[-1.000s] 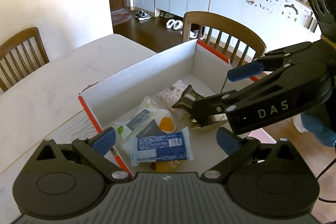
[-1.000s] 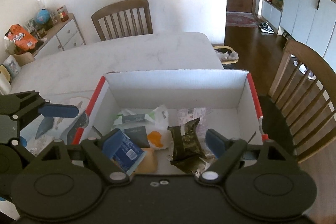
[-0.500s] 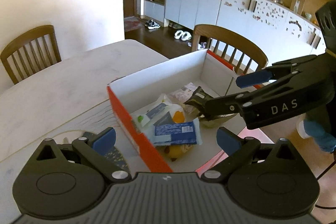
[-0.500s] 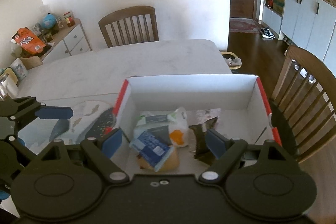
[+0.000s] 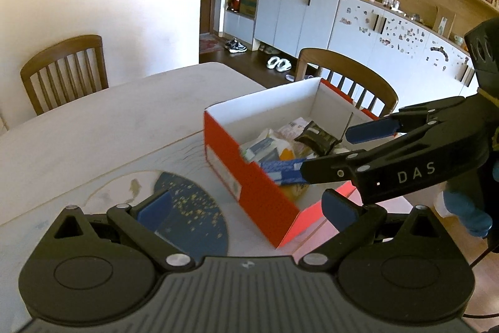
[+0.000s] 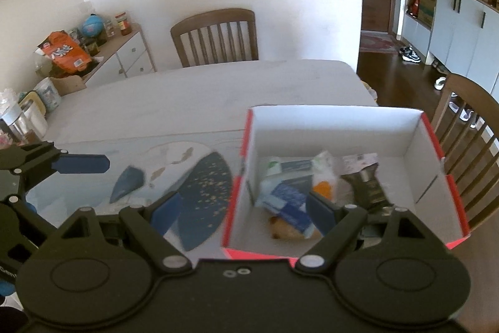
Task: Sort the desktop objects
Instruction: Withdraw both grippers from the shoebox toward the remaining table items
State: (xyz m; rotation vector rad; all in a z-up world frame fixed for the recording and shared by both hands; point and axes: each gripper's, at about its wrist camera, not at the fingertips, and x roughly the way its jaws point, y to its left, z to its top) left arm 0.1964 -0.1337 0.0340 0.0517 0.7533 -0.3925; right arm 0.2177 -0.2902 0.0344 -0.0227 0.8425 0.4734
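A red box with white inner walls (image 5: 249, 180) (image 6: 336, 127) stands on the table and holds several packets: a blue packet (image 6: 287, 202) (image 5: 280, 172), a dark green packet (image 6: 368, 186) (image 5: 318, 134), white wrappers and a brown item (image 6: 283, 231). My left gripper (image 5: 246, 209) is open and empty, low over the blue patterned mat (image 5: 193, 217) left of the box. My right gripper (image 6: 243, 213) is open and empty, straddling the box's left wall; in the left wrist view it (image 5: 352, 152) reaches over the box from the right.
Wooden chairs stand at the far side (image 6: 215, 36) and at the right (image 6: 467, 120) of the white table (image 6: 202, 95). A sideboard with a globe and snack bag (image 6: 62, 52) is far left. Jars (image 6: 18, 120) stand at the table's left edge.
Both grippers have drawn back and shifted left away from the box. The dark green packet now lies in the box, free of the right gripper's fingers.
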